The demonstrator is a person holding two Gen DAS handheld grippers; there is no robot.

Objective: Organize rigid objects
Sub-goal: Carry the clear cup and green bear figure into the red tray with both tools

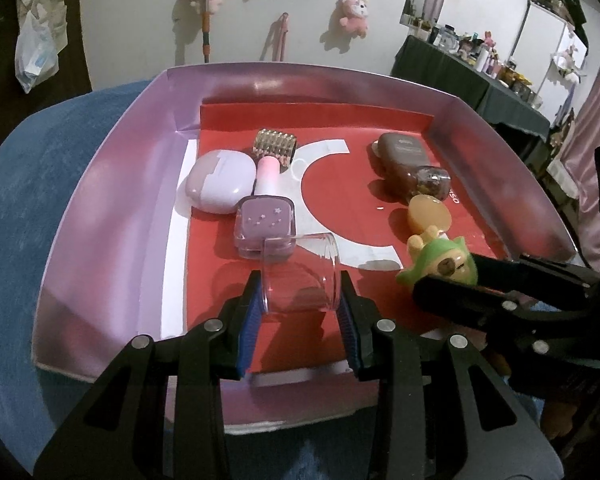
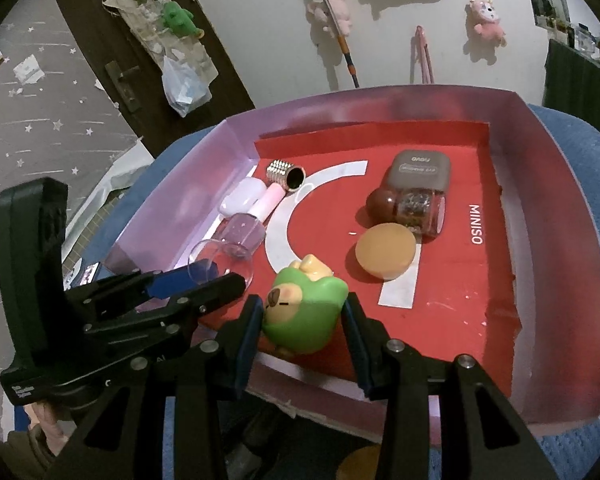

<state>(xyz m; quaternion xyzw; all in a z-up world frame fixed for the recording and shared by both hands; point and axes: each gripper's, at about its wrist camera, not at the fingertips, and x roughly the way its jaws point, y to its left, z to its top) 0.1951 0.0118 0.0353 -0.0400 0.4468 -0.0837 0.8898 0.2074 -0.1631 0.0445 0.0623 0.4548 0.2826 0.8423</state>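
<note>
A pink tray point(image 1: 112, 208) with a red liner holds the objects. My left gripper point(image 1: 302, 292) is shut on a clear plastic cup point(image 1: 300, 276) lying on its side near the front; it also shows in the right wrist view point(image 2: 220, 266). My right gripper point(image 2: 304, 312) is shut on a green-hooded capybara figure point(image 2: 304, 312), seen in the left wrist view point(image 1: 440, 264) too. Behind the cup lie a lilac nail polish bottle point(image 1: 265, 220), a lilac earbud case point(image 1: 220, 186) and a studded gold roller point(image 1: 274, 144).
At the right of the tray lie a grey-brown case point(image 2: 420, 170), a glitter jar with a brown cap point(image 2: 414, 210) and an orange disc point(image 2: 385, 254). The tray point(image 2: 560, 240) rests on a blue cloth point(image 1: 28, 200). Plush toys hang on the wall behind.
</note>
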